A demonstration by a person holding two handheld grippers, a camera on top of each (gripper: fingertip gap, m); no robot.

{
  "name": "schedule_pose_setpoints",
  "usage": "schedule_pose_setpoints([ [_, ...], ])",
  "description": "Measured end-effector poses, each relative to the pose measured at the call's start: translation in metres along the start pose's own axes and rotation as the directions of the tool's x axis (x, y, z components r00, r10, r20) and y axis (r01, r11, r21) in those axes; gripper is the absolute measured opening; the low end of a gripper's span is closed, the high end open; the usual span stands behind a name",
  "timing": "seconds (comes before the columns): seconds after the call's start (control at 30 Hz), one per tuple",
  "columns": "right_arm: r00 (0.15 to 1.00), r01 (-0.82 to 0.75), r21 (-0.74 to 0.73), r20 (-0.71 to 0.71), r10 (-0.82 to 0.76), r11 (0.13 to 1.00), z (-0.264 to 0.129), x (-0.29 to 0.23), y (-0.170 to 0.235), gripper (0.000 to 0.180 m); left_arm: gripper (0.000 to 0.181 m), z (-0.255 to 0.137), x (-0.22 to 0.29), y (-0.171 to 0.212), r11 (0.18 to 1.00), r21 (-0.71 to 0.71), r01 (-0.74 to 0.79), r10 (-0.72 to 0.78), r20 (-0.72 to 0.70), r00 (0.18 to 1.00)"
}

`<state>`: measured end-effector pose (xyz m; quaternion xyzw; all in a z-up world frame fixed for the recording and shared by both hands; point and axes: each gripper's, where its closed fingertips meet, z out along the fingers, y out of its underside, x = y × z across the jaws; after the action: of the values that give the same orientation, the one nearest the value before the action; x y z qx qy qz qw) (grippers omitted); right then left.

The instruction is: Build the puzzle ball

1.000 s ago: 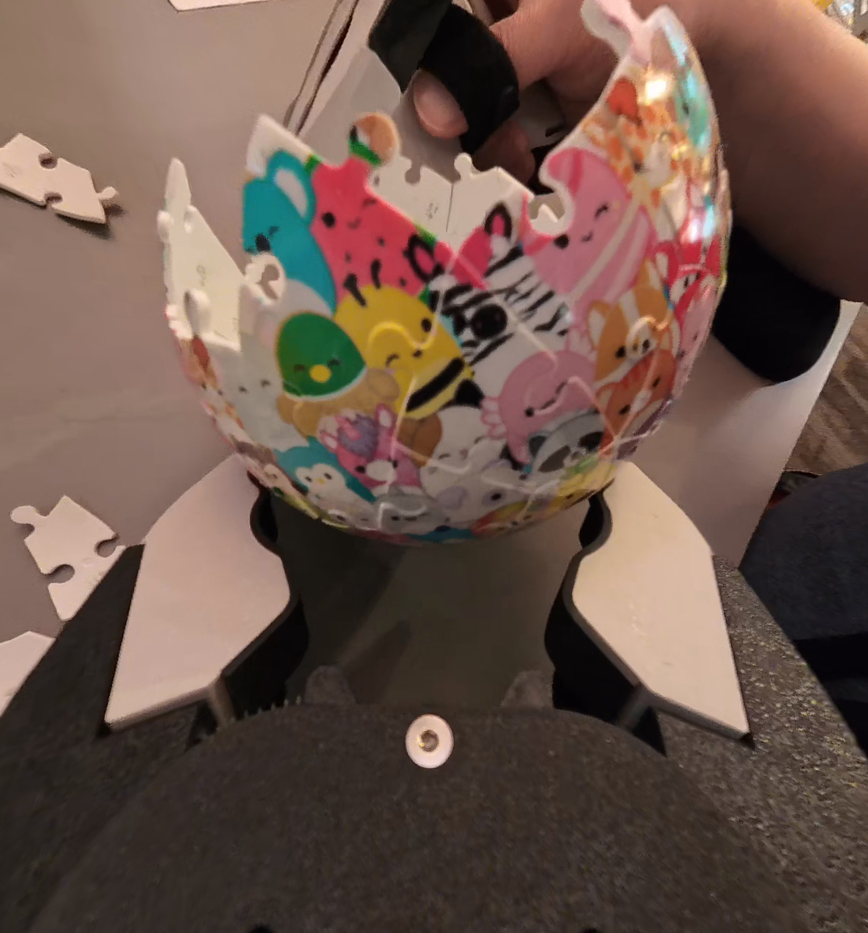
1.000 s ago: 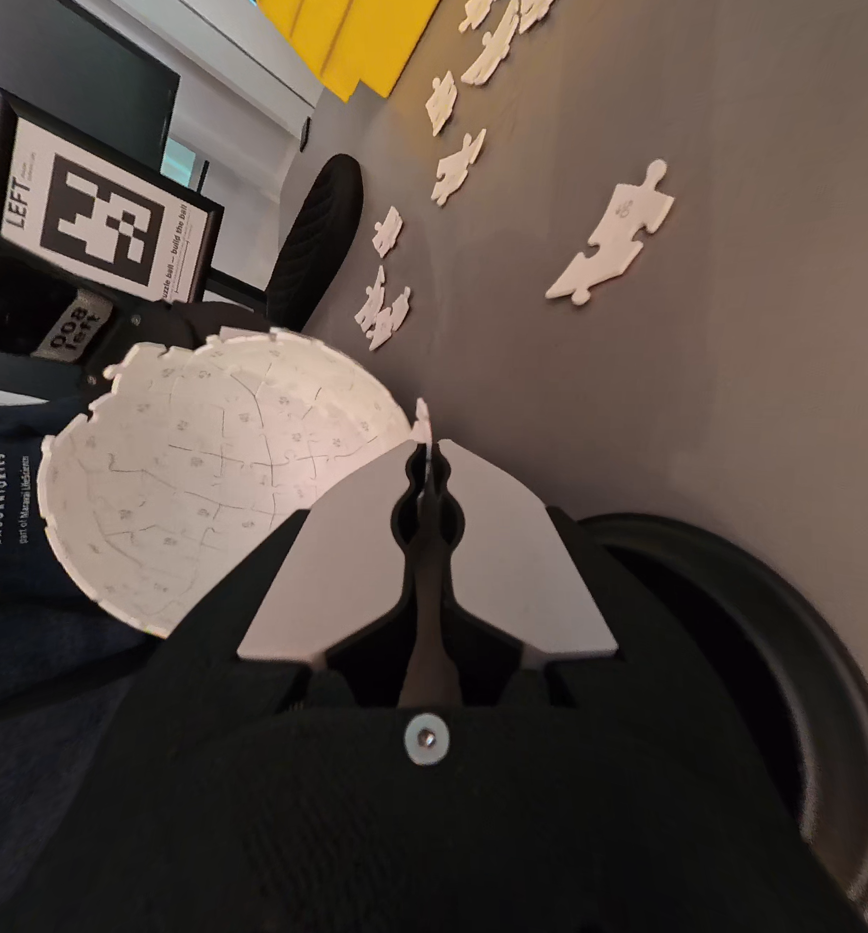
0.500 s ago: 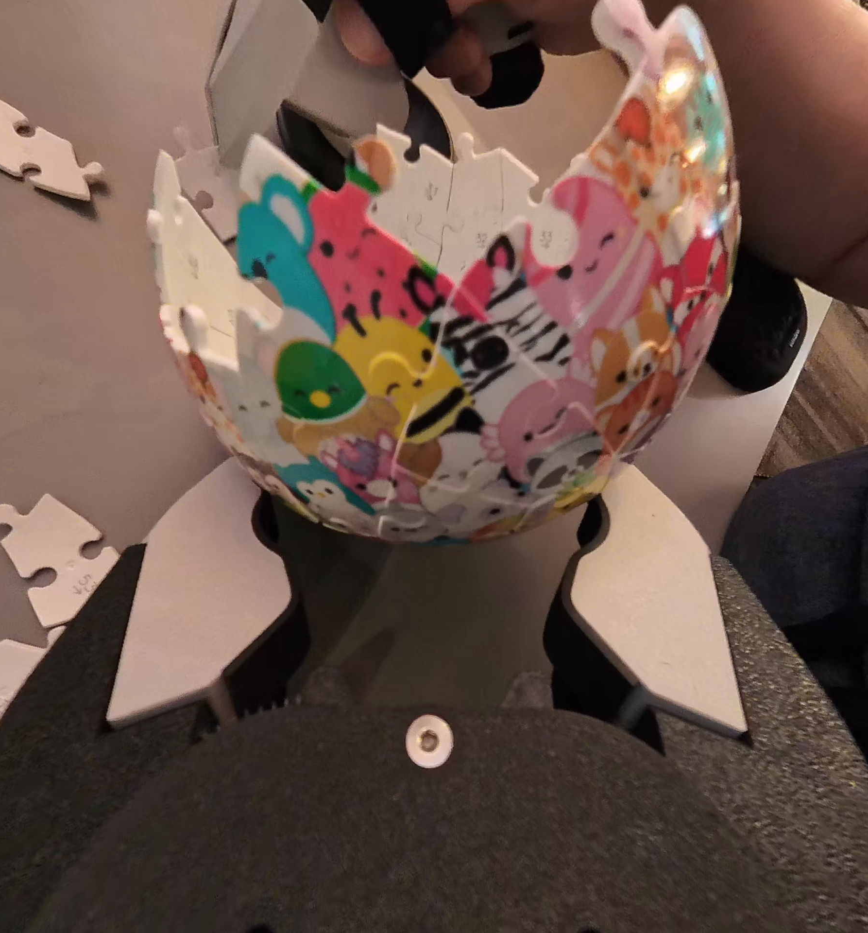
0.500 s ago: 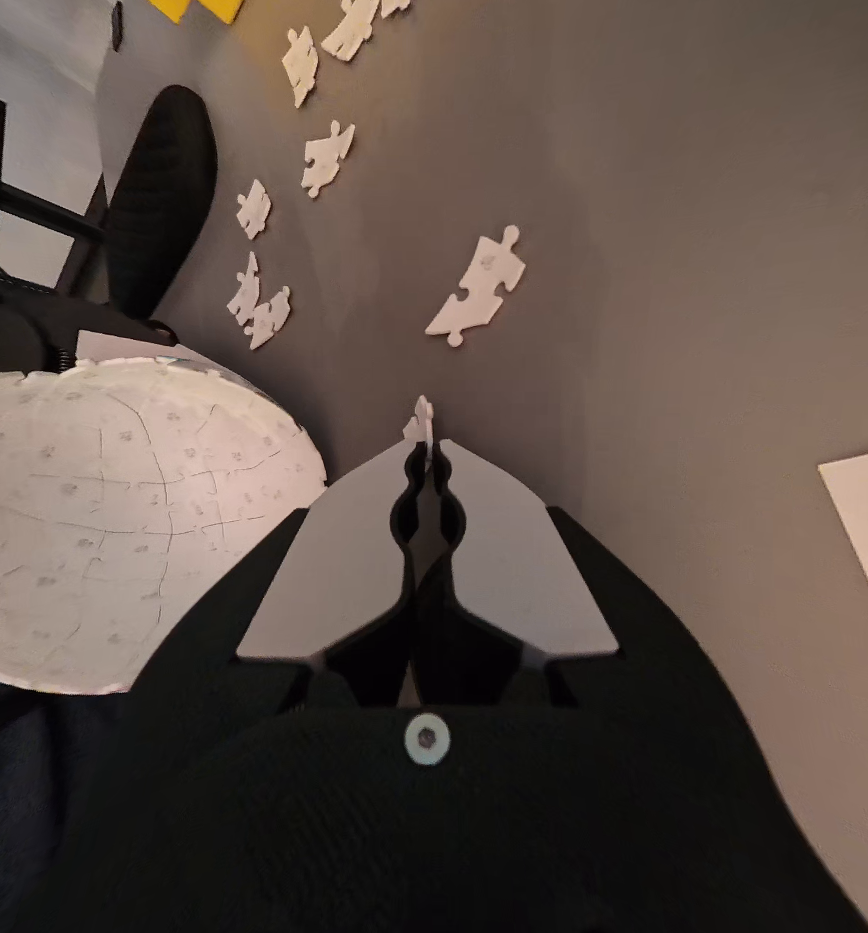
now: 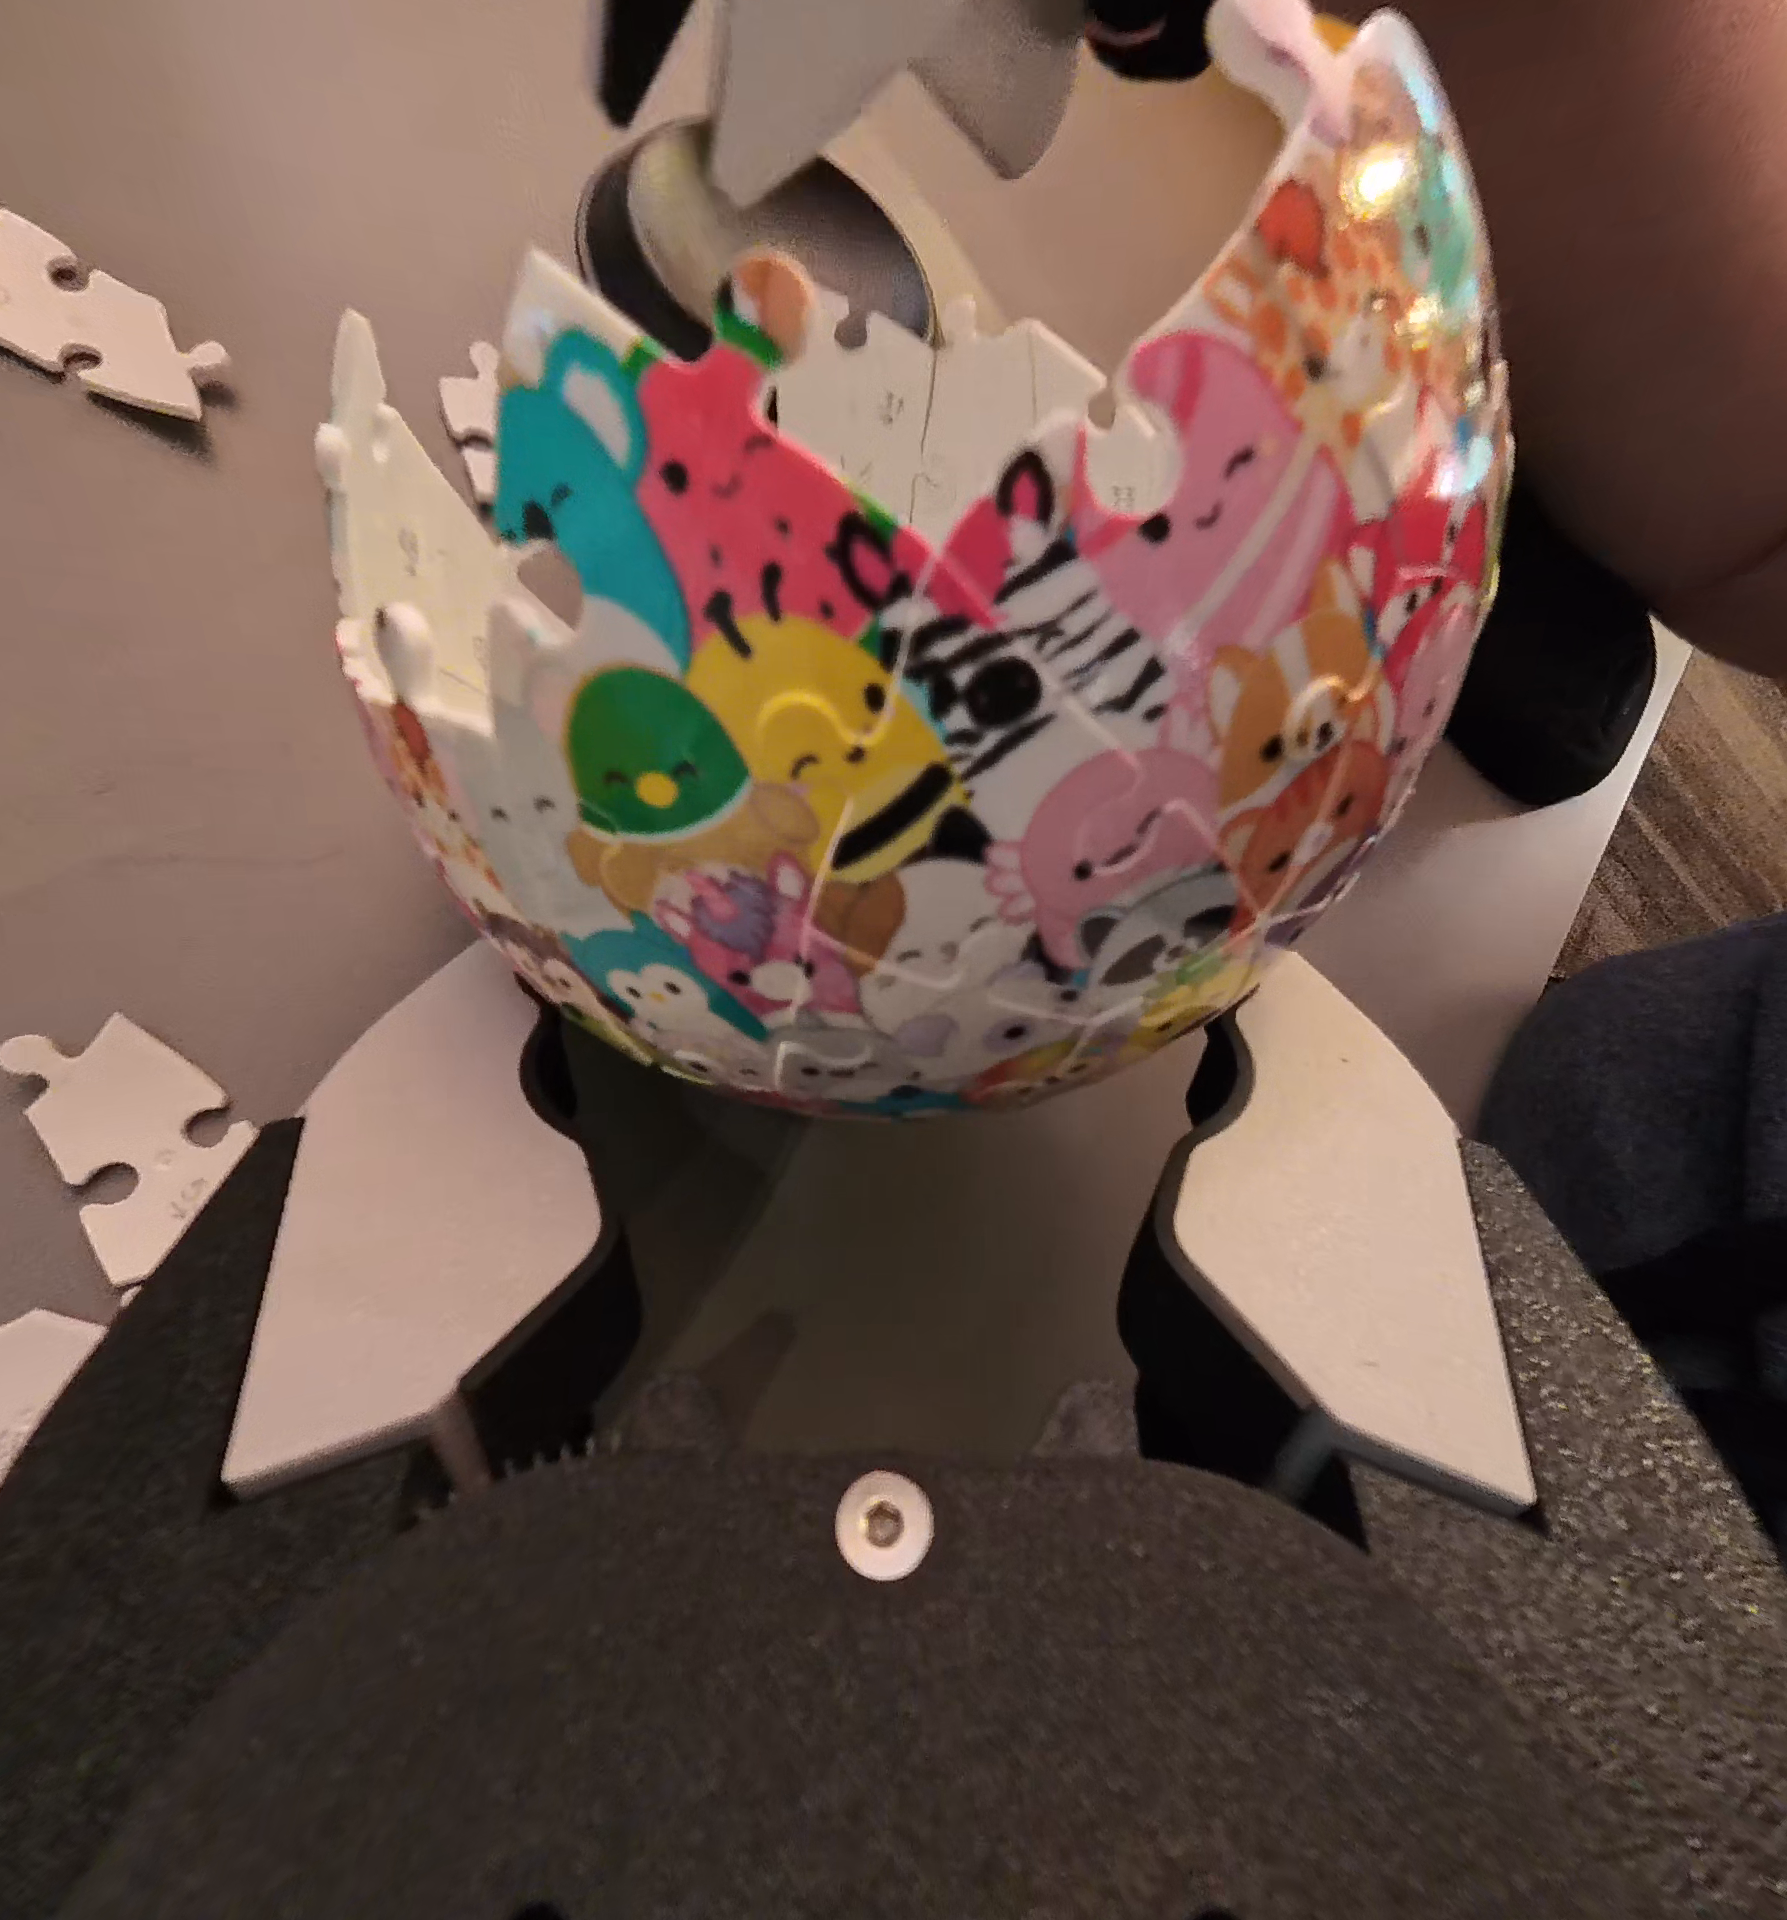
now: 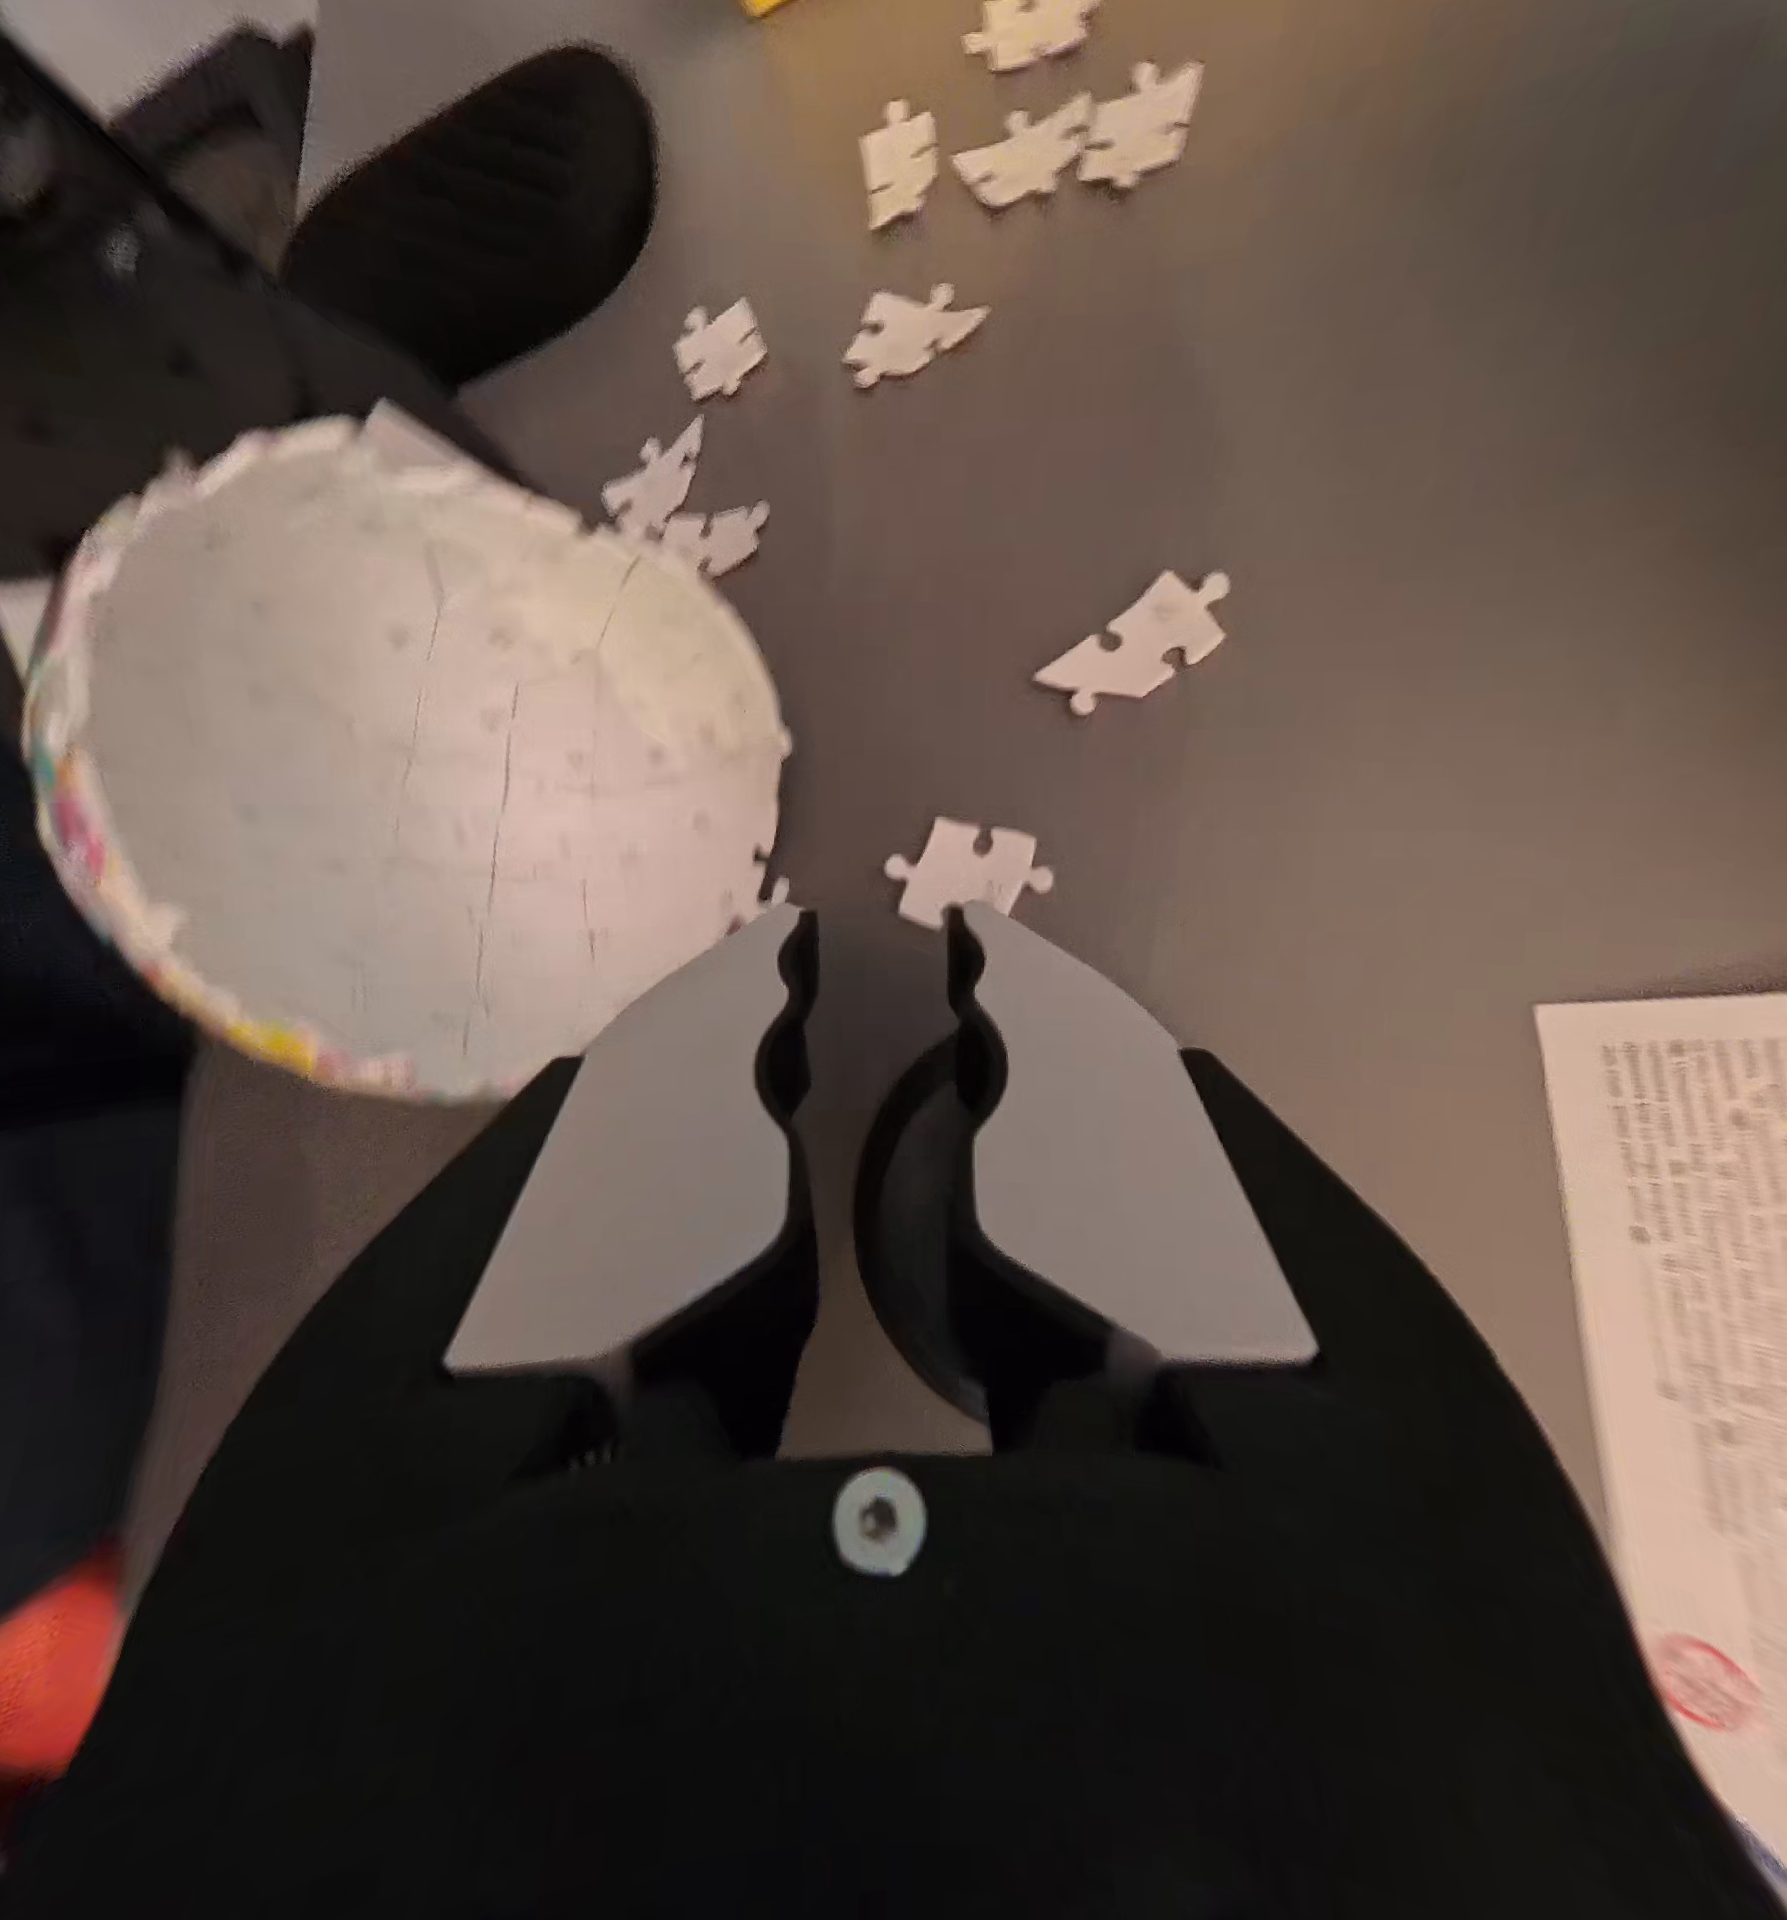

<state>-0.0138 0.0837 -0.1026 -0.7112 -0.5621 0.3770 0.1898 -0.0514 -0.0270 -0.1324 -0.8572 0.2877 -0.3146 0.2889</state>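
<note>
The half-built puzzle ball [image 5: 920, 727] is an open bowl, bright cartoon animals outside and white inside. My left gripper [image 5: 878, 1029] is shut on its lower part, one finger on each side, and holds it above the grey table. The right wrist view shows the ball's white inside [image 6: 401, 779] at the left. My right gripper [image 6: 881, 920] is open by a small gap and empty, just right of the ball's rim. A loose white puzzle piece [image 6: 967, 868] lies just beyond its right fingertip. The right gripper also shows in the left wrist view [image 5: 868, 125], above the ball's open top.
Several white pieces lie face down on the table [image 6: 1138, 644] [image 6: 910, 332] [image 5: 68, 312] [image 5: 130, 1143]. A printed paper sheet [image 6: 1720, 1299] lies at the right. A black ring stand [image 5: 640, 208] sits behind the ball. A person's arm [image 5: 1647, 312] is at the upper right. Some 12 cm of space lies between my two pairs of fingers. The right tips stand about 5 cm off the loose white puzzle piece [image 6: 967, 868].
My right gripper was shut on a white piece; it has opened and the piece now lies past its tips. It has swung towards the ball's opening. The left gripper still holds the ball.
</note>
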Motion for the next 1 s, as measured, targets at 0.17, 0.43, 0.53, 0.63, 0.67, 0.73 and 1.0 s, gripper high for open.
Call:
schedule_pose_setpoints([
  [0.17,0.925,0.379,-0.053,-0.017,-0.381,0.924,-0.02,-0.027,0.035,0.027,0.117,-0.001,-0.002,0.0,1.0,0.011,0.002,-0.002,-0.016,1.0],
  [0.43,0.901,0.433,-0.074,0.07,-0.429,0.898,0.016,-0.057,0.05,0.059,0.117,-0.002,-0.003,0.0,1.0,0.027,-0.005,0.006,-0.052,0.999],
  [0.53,0.906,0.421,-0.085,0.081,-0.415,0.903,0.024,-0.058,0.049,0.06,0.117,-0.002,-0.003,-0.002,0.999,0.039,-0.018,0.02,-0.054,0.998],
  [0.63,0.914,0.405,-0.076,0.058,-0.402,0.911,0.025,-0.057,0.046,0.06,0.117,-0.004,-0.005,-0.001,0.999,0.039,-0.015,0.018,-0.058,0.998],
  [0.67,0.919,0.395,-0.072,0.051,-0.392,0.916,0.024,-0.057,0.045,0.06,0.117,-0.004,-0.005,-0.001,0.999,0.04,-0.013,0.016,-0.061,0.998],
  [0.73,0.926,0.376,-0.068,0.04,-0.374,0.924,0.023,-0.056,0.044,0.06,0.117,-0.004,-0.005,0.0,0.999,0.048,-0.013,0.016,-0.063,0.998],
  [1.0,0.963,0.27,-0.019,0.024,-0.27,0.963,0.019,-0.064,0.041,0.058,0.116,-0.005,-0.003,0.001,0.998,0.062,-0.012,0.017,-0.074,0.997],
])
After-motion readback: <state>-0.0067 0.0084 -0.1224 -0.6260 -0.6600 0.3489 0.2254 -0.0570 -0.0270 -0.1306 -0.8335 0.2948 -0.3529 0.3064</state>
